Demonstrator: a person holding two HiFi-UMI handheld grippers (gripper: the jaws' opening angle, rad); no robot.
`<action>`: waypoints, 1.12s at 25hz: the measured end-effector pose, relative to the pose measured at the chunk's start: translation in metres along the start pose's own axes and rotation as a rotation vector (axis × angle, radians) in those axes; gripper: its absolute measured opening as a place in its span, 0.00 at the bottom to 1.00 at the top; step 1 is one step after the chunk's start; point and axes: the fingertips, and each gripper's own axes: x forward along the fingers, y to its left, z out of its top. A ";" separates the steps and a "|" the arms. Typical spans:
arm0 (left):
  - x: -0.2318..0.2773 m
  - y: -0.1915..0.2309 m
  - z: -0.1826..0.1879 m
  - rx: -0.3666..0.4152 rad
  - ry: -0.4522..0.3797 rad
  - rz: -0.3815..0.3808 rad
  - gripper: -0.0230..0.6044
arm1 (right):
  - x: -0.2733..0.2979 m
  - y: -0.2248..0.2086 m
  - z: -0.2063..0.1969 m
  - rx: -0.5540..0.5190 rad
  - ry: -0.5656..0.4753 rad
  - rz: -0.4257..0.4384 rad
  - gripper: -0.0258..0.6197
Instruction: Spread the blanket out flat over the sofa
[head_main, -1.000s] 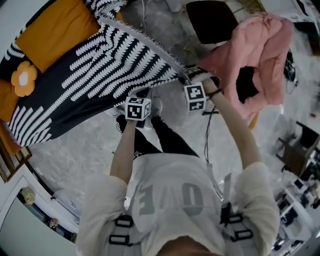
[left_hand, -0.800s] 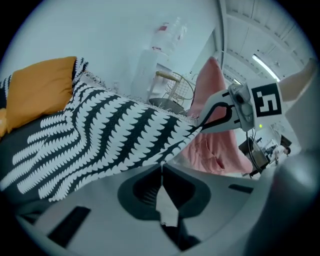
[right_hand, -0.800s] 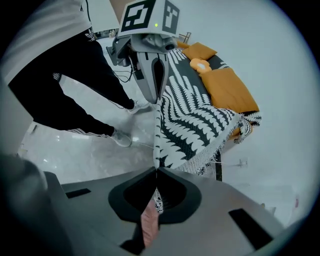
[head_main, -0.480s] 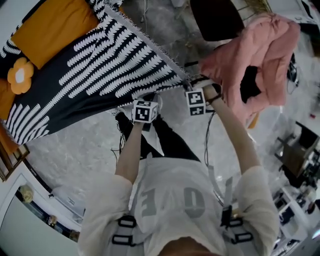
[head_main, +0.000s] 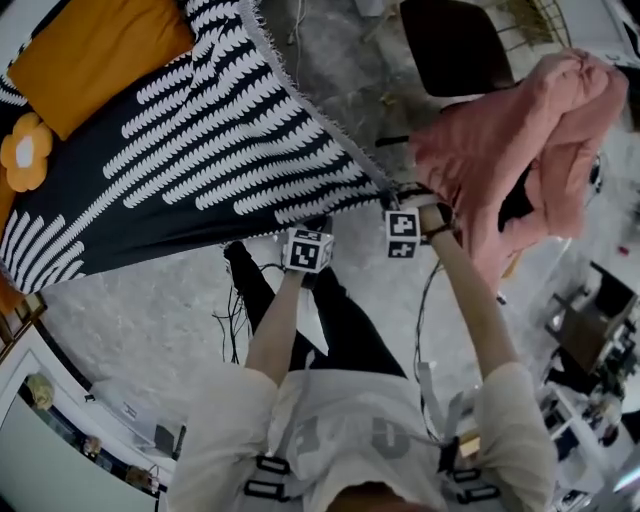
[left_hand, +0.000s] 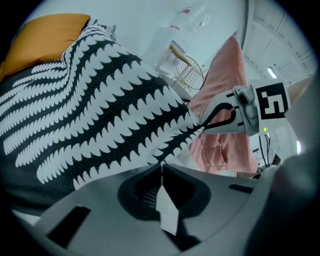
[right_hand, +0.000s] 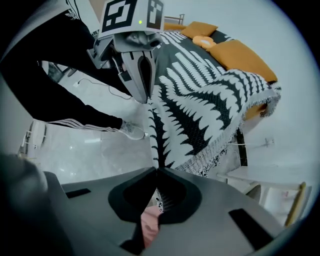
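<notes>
Now left gripper and right gripper both pinch the near edge of the blanket. Its length runs from them far-left over the sofa.

We can read no word or number here. The white shirt, at the bottom centre of the head view, bears large grey letters too foreshortened to make out. The marker cubes on the left hand-held gripper and right hand-held gripper show only black-and-white square code patterns.
</notes>
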 end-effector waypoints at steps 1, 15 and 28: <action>0.010 0.005 -0.003 0.002 0.007 0.004 0.06 | 0.012 0.002 -0.001 -0.001 0.001 0.006 0.06; 0.036 0.023 -0.017 -0.011 0.025 0.031 0.06 | 0.053 0.036 0.000 0.162 -0.045 0.081 0.06; -0.024 0.026 0.033 0.020 -0.047 -0.015 0.35 | 0.011 -0.026 0.007 0.631 -0.105 0.024 0.27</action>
